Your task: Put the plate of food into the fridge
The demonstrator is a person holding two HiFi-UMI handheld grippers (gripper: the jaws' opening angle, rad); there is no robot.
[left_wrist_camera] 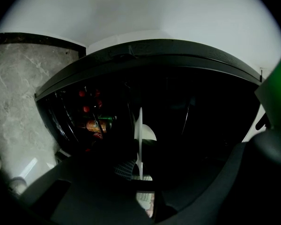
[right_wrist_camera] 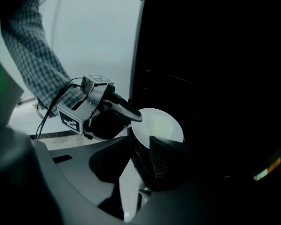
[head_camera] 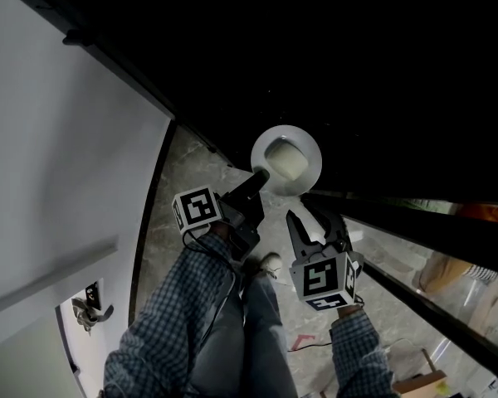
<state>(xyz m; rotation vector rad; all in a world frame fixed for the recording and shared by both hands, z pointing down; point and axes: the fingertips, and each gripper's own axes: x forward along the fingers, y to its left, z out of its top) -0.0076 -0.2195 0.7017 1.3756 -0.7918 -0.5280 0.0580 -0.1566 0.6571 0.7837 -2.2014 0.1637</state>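
Note:
A white plate (head_camera: 303,143) with a pale lump of food (head_camera: 286,162) hangs level in front of the dark open fridge (head_camera: 382,73). My left gripper (head_camera: 260,179) is shut on the plate's near-left rim. In the left gripper view the plate (left_wrist_camera: 140,135) shows edge-on, clamped between the jaws of the left gripper (left_wrist_camera: 140,172). My right gripper (head_camera: 303,215) stands open just short of the plate's near edge and does not touch it. In the right gripper view the plate (right_wrist_camera: 161,124) lies beyond the right gripper (right_wrist_camera: 139,146), and the left gripper (right_wrist_camera: 131,115) bites its left rim.
The white fridge door (head_camera: 66,181) stands open at the left over a grey stone floor (head_camera: 191,172). Cans and red-capped bottles (left_wrist_camera: 91,121) sit on a rack inside. A glass shelf edge (head_camera: 415,255) runs at the right. The person's legs and a shoe (head_camera: 270,264) are below.

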